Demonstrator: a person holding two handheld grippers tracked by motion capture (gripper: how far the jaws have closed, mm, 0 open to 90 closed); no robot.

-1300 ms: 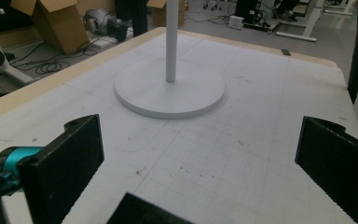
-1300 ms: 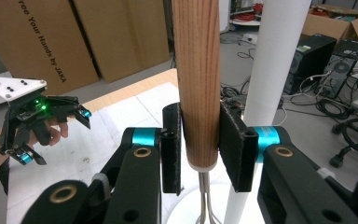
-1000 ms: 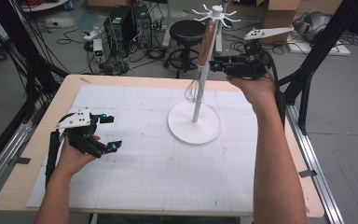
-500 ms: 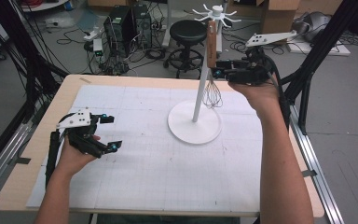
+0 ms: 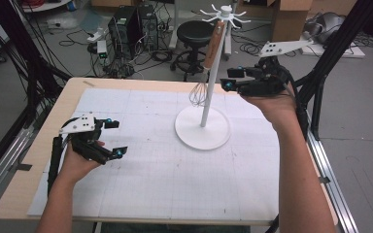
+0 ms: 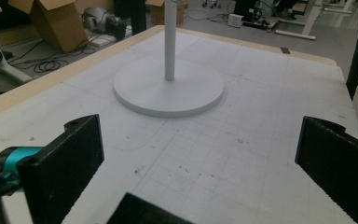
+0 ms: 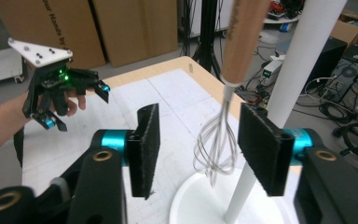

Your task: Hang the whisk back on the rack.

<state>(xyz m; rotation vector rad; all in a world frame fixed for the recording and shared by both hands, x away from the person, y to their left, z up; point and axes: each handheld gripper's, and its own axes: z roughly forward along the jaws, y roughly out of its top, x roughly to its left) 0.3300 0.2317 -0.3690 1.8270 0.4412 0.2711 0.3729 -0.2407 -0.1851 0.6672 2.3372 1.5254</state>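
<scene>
One whisk (image 5: 205, 73) hangs from the hooked crown of a white stand (image 5: 203, 127), just above the centre of the high view: its handle is light brown wood, long and straight, and below it a bulb of thin silver wires dangles beside the stand's pole, clear of the round white base. In the right gripper view the same whisk (image 7: 223, 121) hangs between and beyond the two black pads, which stand apart and touch neither handle nor wires; the right gripper (image 5: 229, 79), at the right of the pole in the high view, has just been opening its jaws and is released, with nothing pressed between them. The left gripper (image 5: 116, 139) sits low at the left of the high view, near the table, its jaws spread wide and holding nothing; its own view looks across to the stand's base (image 6: 168, 91). The table (image 5: 39, 160) is pale wood, covered by a white gridded mat (image 5: 165, 179) with faint scuffs and marks. Beyond it, in the upper part of the high view, a grey floor carries tangled cables, a black stool (image 5: 194, 34), computer towers (image 5: 131, 24) and cardboard boxes (image 5: 291, 19).
</scene>
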